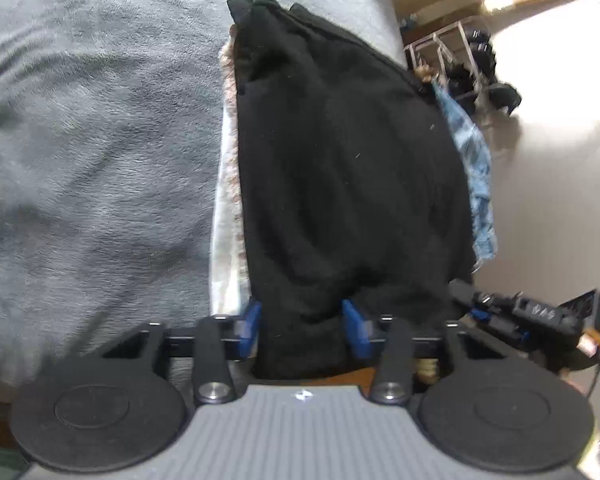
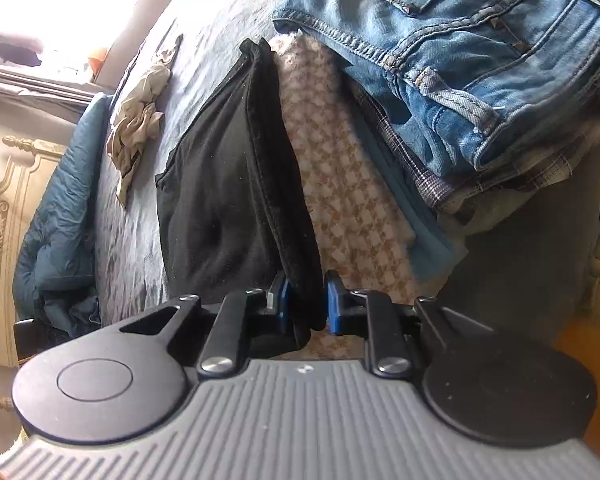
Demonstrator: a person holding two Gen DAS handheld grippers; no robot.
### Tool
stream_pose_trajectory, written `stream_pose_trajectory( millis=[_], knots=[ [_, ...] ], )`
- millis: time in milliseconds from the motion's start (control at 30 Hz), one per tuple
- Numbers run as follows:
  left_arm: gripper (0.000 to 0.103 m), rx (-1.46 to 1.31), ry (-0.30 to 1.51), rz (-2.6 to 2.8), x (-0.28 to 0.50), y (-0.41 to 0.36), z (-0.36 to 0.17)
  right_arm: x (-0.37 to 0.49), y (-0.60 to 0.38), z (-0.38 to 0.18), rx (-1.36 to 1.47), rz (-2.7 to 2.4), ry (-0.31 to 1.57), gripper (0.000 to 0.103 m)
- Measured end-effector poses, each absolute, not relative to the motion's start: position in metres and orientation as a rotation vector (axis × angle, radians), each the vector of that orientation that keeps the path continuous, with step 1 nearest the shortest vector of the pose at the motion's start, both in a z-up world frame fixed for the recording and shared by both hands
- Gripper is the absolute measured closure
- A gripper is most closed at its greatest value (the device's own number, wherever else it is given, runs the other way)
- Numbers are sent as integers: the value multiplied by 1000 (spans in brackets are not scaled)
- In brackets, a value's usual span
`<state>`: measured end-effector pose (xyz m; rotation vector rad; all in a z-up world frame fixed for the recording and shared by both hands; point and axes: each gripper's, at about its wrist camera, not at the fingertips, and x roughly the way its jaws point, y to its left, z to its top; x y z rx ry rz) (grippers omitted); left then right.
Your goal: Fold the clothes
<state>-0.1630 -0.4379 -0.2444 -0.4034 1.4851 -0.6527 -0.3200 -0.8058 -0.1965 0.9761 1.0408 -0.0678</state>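
A black garment (image 1: 340, 152) lies folded lengthwise on a grey bedspread (image 1: 92, 140), on top of a pink-and-white houndstooth cloth (image 1: 230, 152). My left gripper (image 1: 305, 324) is shut on the garment's bunched near end, and the cloth fills the gap between the blue pads. In the right wrist view the same black garment (image 2: 228, 184) runs away from me. My right gripper (image 2: 308, 300) is shut on its thick hemmed edge, beside the houndstooth cloth (image 2: 340, 168). The right gripper's housing (image 1: 540, 316) shows at the garment's near right corner.
Folded blue jeans (image 2: 460, 52) sit on a plaid garment (image 2: 480, 176) to the right. A crumpled beige cloth (image 2: 140, 120) lies on the bedspread at the left, next to a blue quilt (image 2: 64, 208). Beyond the bed's right edge stands a shoe rack (image 1: 452, 52) on pale floor.
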Motion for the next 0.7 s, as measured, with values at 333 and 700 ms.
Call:
stream_pose_trajectory(
  millis=[333,700],
  knots=[
    [92,-587,1383,-699,-151,-428,-211,-308,-827,-170,1016,-31,957,95],
    [92,-521,1457,-692,-159,-438,-234,-324,-831,-179,981,-84,1003,98]
  ],
)
